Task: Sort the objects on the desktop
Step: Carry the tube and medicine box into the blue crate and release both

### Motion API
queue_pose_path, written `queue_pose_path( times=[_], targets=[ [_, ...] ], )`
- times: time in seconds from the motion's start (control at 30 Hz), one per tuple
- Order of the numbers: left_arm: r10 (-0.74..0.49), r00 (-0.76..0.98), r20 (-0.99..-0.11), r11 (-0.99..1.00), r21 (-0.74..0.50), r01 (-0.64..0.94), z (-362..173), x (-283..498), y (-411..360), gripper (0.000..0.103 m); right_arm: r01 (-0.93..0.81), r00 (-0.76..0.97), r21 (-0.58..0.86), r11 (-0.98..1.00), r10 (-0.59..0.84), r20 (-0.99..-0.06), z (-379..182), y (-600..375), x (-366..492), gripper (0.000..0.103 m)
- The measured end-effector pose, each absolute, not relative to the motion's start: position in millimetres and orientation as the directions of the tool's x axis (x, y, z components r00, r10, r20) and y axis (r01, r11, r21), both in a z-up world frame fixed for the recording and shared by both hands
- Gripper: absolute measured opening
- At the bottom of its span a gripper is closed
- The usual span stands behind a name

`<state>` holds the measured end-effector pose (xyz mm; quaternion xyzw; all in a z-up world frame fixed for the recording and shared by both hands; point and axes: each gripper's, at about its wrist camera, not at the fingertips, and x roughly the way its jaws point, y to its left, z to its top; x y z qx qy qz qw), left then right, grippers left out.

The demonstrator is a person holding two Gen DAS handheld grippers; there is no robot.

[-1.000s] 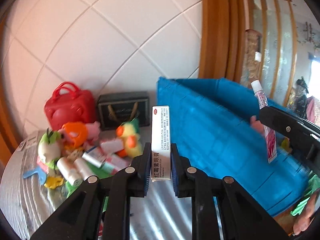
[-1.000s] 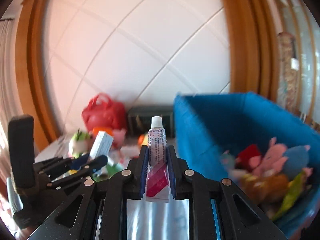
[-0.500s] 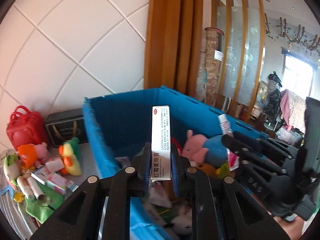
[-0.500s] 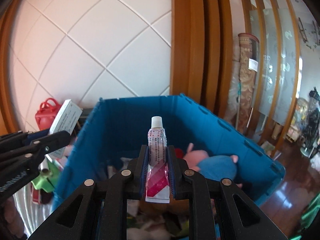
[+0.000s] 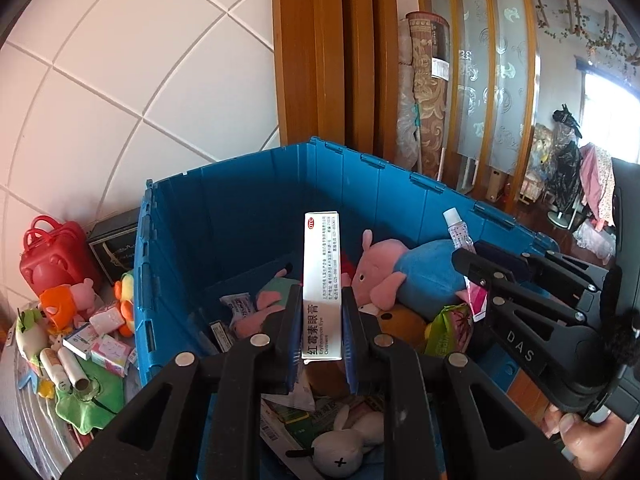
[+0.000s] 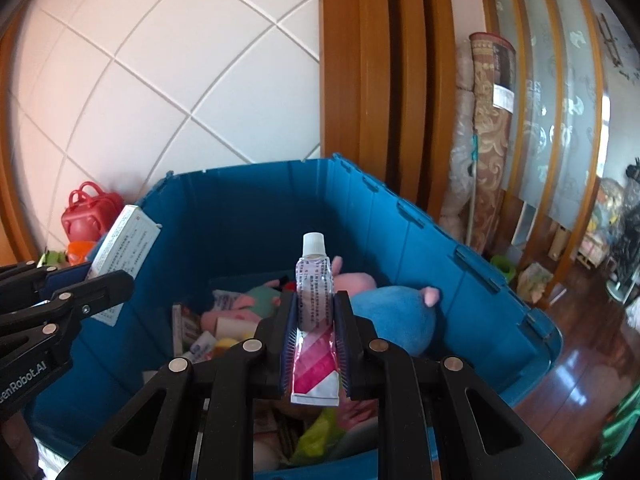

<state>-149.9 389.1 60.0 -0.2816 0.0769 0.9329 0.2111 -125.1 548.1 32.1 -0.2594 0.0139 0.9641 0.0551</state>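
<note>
My left gripper point(image 5: 321, 300) is shut on a tall white ointment box point(image 5: 321, 264) that stands upright between its pads, held above the open blue bin point(image 5: 256, 184). My right gripper point(image 6: 315, 304) is shut on a small tube point(image 6: 315, 292) with a white cap and pink-striped base, also over the blue bin point(image 6: 440, 232). Each gripper shows in the other's view: the right gripper point(image 5: 476, 276) at the right with the tube point(image 5: 458, 232), the left gripper point(image 6: 92, 284) at the left with the box point(image 6: 120, 252). Plush toys and packets lie inside the bin.
A table point(image 5: 24, 412) left of the bin holds a red toy bag point(image 5: 52, 256), a dark box point(image 5: 116, 244), plush toys point(image 5: 68, 300), small packets point(image 5: 104, 340) and tubes. A tiled wall and wooden frame stand behind. A hand point(image 5: 576, 440) grips the right tool.
Both grippers have swept right from over the table clutter to above the blue bin, each still holding its item. The bin's inside with the plush toys has come into view.
</note>
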Motion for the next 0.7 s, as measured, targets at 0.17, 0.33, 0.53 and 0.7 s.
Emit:
queue_pose_path(
  times=[0.17,0.33,0.53,0.7],
  targets=[
    [0.321,-0.763,-0.562,-0.911,0.038,-0.411,57,-150,394,0.017,-0.127,-0.851,-0.027,-0.992,0.123,-0.51,29,554,-132,0.019],
    [0.309,-0.754,-0.579,-0.917,0.03,-0.399,52,-151,393,0.043,-0.183,-0.847,-0.086,-0.979,0.202,-0.491,30,558,-132,0.07],
    [0.308,-0.816,-0.489,-0.927,0.037,-0.373,64,-130,379,0.084,-0.198,-0.876,-0.083,-0.977,0.215,-0.432,42,558,-112,0.103],
    [0.272,-0.861,-0.429,-0.948,0.035,-0.317,74,-117,349,0.089,-0.186,-0.895,-0.087,-0.979,0.205,-0.396,56,546,-103,0.103]
  ],
)
